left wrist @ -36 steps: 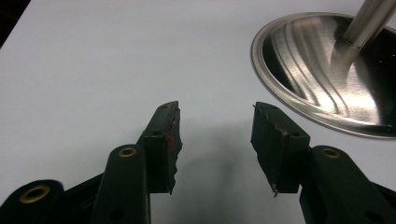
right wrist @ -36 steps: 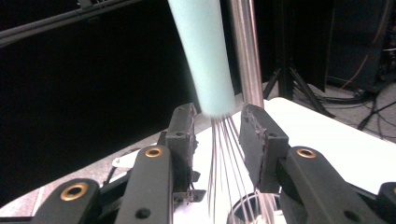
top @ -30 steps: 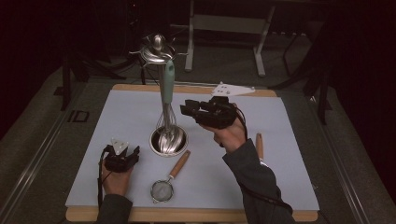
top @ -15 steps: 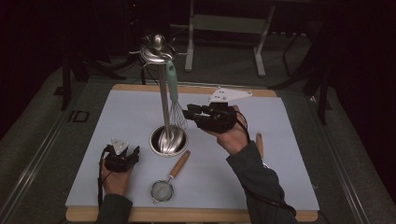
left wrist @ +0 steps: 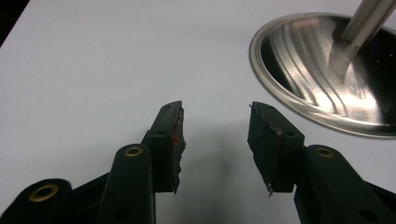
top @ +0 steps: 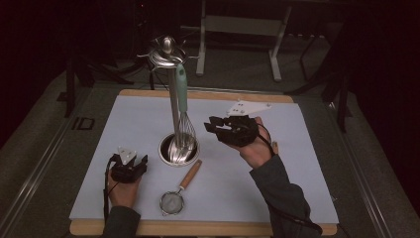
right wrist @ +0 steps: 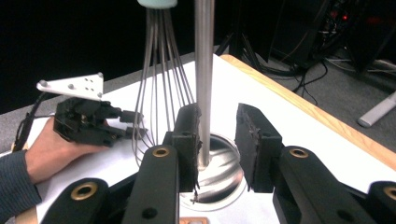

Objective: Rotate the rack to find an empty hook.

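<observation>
A steel utensil stand (top: 174, 106) rises from a round base (top: 169, 154) on the white mat. A whisk with a mint-green handle (top: 182, 91) hangs from its top hub, the wires reaching down to the base. My right gripper (top: 212, 127) hovers just right of the whisk, open and pointing at it; in the right gripper view the pole (right wrist: 204, 70) and the wires (right wrist: 156, 79) stand beyond its empty gap (right wrist: 217, 126). My left gripper (top: 129, 159) rests low on the mat at the base's lower left. It is open (left wrist: 215, 123), its jaws have just been closing a little, and nothing is between them.
A small mesh strainer with a wooden handle (top: 184, 187) lies on the mat in front of the base. A second wooden handle (top: 275, 147) peeks out behind the right hand. The mat sits on a wooden board (top: 208, 229). Dark stands and cables lie beyond the table.
My right gripper has drifted slightly back and down from the whisk. The whisk has swung a little on its hook. The left hand has stayed in place.
</observation>
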